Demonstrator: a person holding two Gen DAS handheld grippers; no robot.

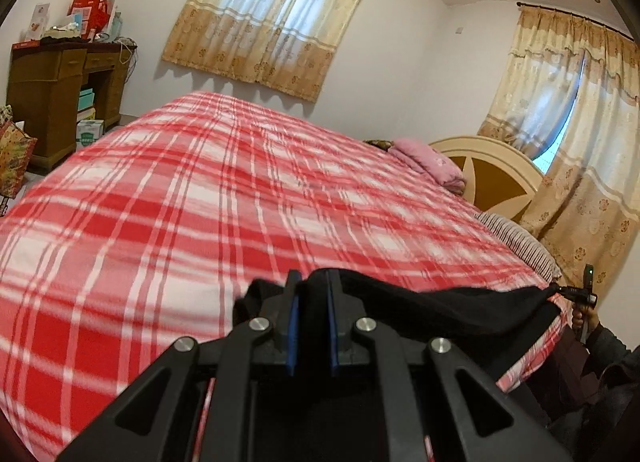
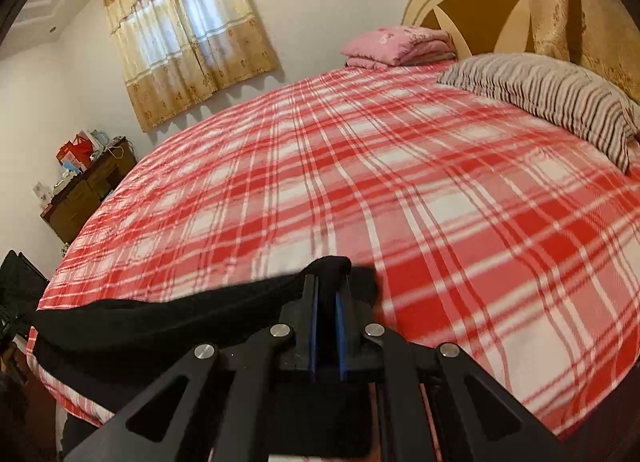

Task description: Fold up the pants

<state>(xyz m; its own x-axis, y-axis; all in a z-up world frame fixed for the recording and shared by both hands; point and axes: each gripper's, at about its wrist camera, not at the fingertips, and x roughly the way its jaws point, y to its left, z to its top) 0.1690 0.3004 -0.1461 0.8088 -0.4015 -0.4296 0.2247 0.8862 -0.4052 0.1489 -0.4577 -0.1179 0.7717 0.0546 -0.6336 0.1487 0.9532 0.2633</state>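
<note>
The black pants (image 1: 452, 308) hang stretched between my two grippers above the near edge of the bed. My left gripper (image 1: 313, 286) is shut on one end of the pants. In the left wrist view the right gripper (image 1: 576, 294) shows small at the far right, holding the other end. In the right wrist view my right gripper (image 2: 327, 282) is shut on the black pants (image 2: 168, 310), which run off to the left toward the left gripper (image 2: 16, 290) at the frame edge. Most of the pants hang below the bed edge, hidden.
The bed with a red and white plaid sheet (image 1: 224, 189) fills both views. A striped pillow (image 2: 552, 101) and a folded pink blanket (image 2: 396, 45) lie at the headboard (image 2: 472, 1). A wooden desk (image 1: 60, 81) with bags stands by the far wall.
</note>
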